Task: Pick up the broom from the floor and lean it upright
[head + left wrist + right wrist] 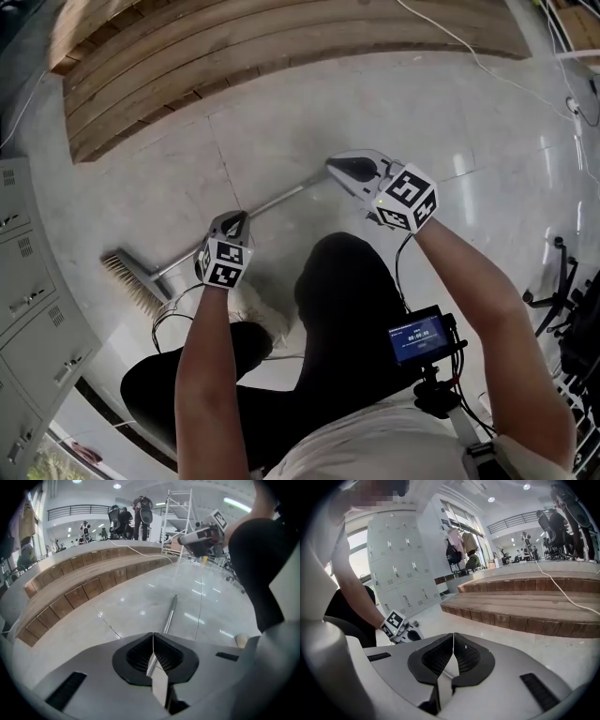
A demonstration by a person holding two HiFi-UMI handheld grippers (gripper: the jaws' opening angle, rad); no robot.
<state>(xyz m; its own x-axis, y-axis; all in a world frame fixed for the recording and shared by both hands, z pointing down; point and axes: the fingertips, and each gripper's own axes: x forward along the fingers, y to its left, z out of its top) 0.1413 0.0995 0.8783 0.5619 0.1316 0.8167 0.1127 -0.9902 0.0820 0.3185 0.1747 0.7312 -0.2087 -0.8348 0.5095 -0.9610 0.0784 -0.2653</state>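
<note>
Head view: broom on the glossy, pale tiled floor. Thin round silver metal handle slanting from a flat, straw-coloured bristle head, close to the floor's edge by the grey metal lockers, up toward the curved wooden steps. Left gripper, smooth grey shell with black ribbed pads, pinched tight on the handle partway along; tube running on past the tips in left gripper view. Right gripper, same build, pressed together on the handle's far end, with a pale strip of metal between its ribbed pads.
</note>
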